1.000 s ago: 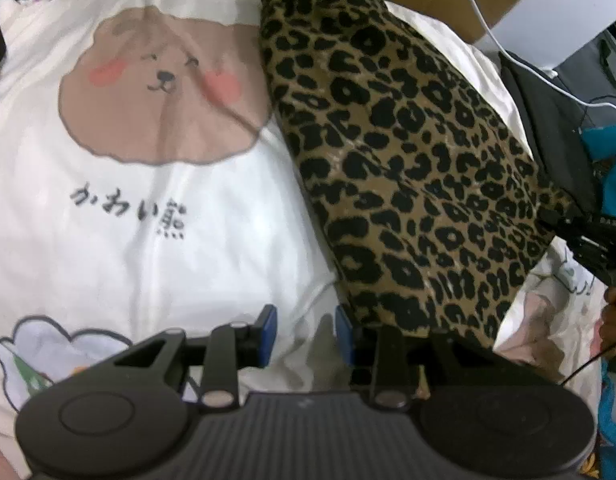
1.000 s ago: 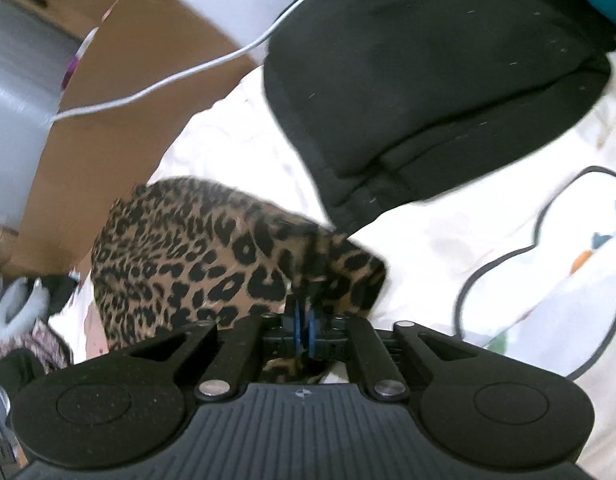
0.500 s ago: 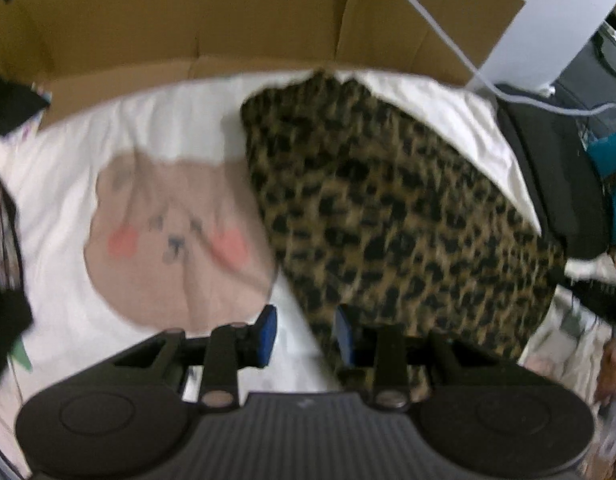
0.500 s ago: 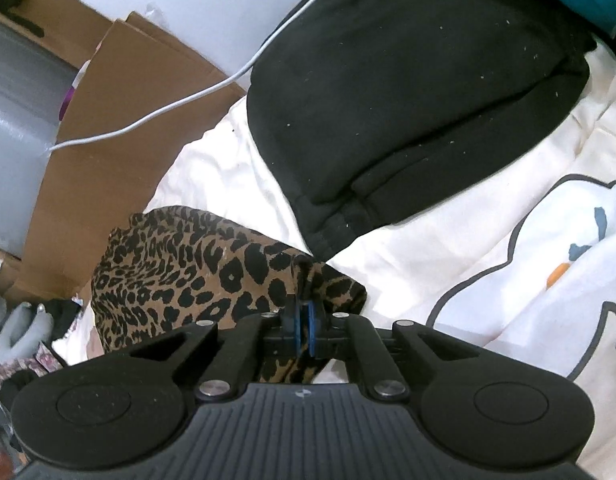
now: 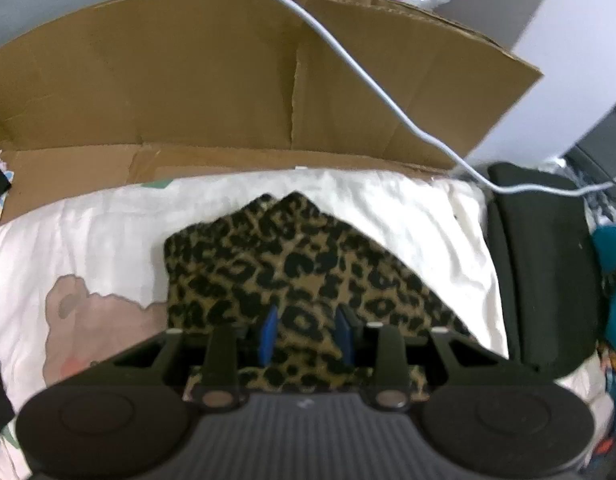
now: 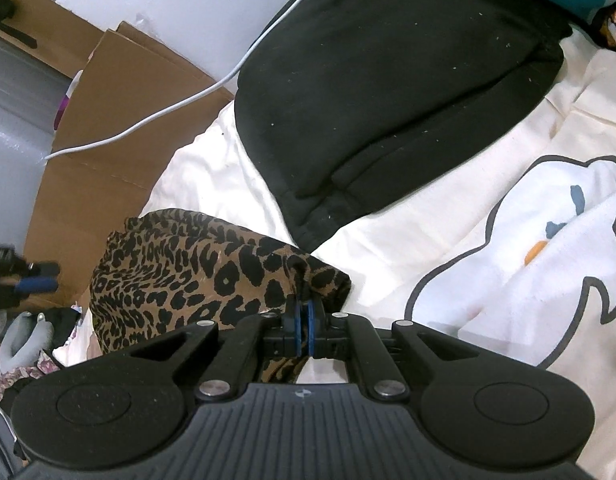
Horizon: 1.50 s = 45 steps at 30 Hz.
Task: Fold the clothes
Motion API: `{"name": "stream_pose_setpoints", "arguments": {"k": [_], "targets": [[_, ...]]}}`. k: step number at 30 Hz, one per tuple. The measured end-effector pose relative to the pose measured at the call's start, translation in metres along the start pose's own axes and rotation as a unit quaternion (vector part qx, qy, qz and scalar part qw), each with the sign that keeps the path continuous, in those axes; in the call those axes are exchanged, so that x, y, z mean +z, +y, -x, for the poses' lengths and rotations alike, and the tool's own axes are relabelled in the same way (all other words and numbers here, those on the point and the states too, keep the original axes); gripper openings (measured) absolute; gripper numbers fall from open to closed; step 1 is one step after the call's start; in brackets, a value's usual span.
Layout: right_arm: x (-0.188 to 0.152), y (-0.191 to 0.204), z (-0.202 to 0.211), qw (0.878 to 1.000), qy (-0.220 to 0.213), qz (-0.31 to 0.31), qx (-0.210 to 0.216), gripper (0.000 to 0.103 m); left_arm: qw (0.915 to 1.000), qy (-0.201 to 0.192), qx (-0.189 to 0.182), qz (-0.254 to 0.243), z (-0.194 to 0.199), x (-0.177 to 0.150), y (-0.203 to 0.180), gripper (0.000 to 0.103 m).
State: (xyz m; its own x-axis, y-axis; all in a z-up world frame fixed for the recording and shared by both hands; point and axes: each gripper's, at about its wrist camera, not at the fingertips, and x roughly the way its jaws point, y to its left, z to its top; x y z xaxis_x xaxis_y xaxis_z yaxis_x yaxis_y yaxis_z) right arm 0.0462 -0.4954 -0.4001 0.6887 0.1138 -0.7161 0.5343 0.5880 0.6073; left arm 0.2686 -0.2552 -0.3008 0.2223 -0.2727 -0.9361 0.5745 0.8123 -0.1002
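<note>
Since a second ago our left claw (image 5: pixel 305 334) has lifted over the leopard-print garment (image 5: pixel 291 276) on the bed (image 5: pixel 408 216), blue pads apart, gripping nothing; our right claw (image 6: pixel 303 330) is clenched on its near corner.

bedroom: printed bedsheet (image 5: pixel 408 216), strewn clothes (image 6: pixel 388 92)
</note>
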Motion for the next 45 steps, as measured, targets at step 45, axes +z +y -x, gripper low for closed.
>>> {"name": "stream_pose_setpoints", "arguments": {"k": [45], "targets": [[0.003,-0.007,-0.008,0.999,0.037,0.013,0.022,0.001,0.9744,0.092,0.079,0.189,-0.132,0.05,-0.015,0.013]]}}
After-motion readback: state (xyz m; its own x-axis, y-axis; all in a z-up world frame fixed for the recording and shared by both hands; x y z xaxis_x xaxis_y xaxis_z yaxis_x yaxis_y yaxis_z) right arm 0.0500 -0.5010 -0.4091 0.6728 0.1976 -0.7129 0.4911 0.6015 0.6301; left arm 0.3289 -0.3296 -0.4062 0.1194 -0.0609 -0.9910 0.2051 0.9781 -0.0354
